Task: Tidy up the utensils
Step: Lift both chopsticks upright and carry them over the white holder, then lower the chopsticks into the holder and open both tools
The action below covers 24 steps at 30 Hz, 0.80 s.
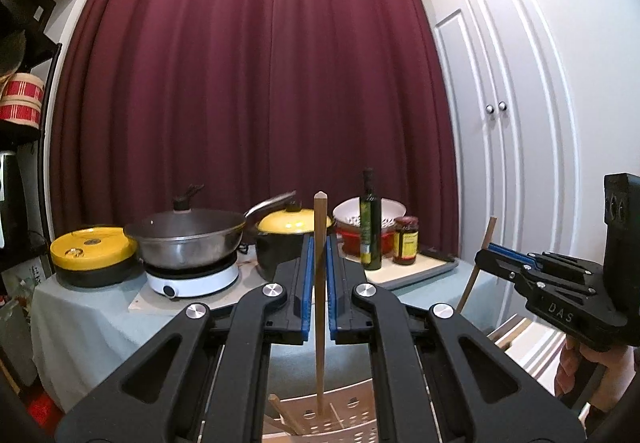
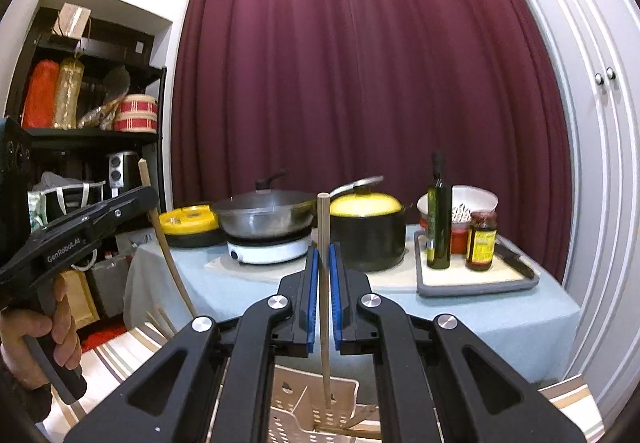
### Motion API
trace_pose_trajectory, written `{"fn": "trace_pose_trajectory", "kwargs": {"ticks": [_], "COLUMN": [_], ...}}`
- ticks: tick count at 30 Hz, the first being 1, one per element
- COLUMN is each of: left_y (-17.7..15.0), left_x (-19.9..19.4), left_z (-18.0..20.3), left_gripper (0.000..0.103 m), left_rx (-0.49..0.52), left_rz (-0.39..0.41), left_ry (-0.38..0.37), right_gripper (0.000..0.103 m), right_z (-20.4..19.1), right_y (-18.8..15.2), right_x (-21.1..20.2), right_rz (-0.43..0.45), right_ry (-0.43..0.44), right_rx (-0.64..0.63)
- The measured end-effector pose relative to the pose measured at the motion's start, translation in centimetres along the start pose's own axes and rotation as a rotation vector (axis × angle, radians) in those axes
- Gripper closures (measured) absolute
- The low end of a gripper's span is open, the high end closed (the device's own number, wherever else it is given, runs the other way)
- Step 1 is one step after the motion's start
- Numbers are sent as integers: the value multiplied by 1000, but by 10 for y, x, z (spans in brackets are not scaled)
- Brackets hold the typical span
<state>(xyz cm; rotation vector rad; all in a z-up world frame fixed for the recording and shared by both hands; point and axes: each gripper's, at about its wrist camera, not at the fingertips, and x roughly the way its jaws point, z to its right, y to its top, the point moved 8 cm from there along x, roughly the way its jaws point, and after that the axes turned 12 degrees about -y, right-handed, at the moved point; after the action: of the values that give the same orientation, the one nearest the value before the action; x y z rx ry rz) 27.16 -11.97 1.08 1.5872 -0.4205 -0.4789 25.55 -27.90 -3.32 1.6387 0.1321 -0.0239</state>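
Right up close in the left wrist view, the left gripper (image 1: pixel 319 279) has its two black arms with blue pads a little apart, and a long thin wooden chopstick (image 1: pixel 319 283) stands straight up in the gap; I cannot tell if the pads really squeeze it. The stick's bottom end dips into a pale plastic utensil basket with holes (image 1: pixel 340 419) just below. Off to the side, the right gripper (image 1: pixel 490 255) holds a second wooden chopstick (image 1: pixel 478 267), tilted. Behind sits a table with a light blue cloth (image 1: pixel 80 319), carrying a grey steel wok with a dark lid (image 1: pixel 188 239) and a black pot with a yellow lid (image 1: pixel 288 239). In the right wrist view, the blue pads are near each other with a small gap, the second chopstick stands upright between them, and its tip goes down into the same basket. A hand (image 2: pixel 36 331) grips the left tool's handle.
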Motion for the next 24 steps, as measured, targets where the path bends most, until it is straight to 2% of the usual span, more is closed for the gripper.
{"fn": "trace_pose_trajectory", "kwargs": {"ticks": [8, 12, 14, 15, 16, 19, 21, 24], "left_y": [-48, -65, -68, -68, -68, -64, -62, -62], "left_x": [26, 31, 30, 30, 28, 21, 13, -3], "left_z": [-12, -15, -16, -16, -16, -14, -11, -6], "left_gripper": [97, 94, 84, 74, 69, 52, 44, 40], "left_rx": [-35, -46, -47, -49, -51, -49, -46, -57], "left_rz": [-96, -134, -138, -135, -130, -118, -112, -113], "left_ry": [9, 8, 10, 11, 10, 5, 2, -13], "right_gripper": [96, 96, 93, 85, 76, 59, 56, 53], "right_z": [-9, -11, -11, -11, -12, -13, -14, -15], "right_y": [-45, -57, -60, -59, -58, -52, -48, -46], "right_x": [26, 31, 32, 31, 28, 19, 10, -7], "right_rz": [-95, -129, -135, -132, -126, -96, -79, -65], "right_ry": [-11, -13, -11, -13, -18, -42, -60, -71], "right_rx": [-36, -49, -48, -49, -53, -78, -103, -119]}}
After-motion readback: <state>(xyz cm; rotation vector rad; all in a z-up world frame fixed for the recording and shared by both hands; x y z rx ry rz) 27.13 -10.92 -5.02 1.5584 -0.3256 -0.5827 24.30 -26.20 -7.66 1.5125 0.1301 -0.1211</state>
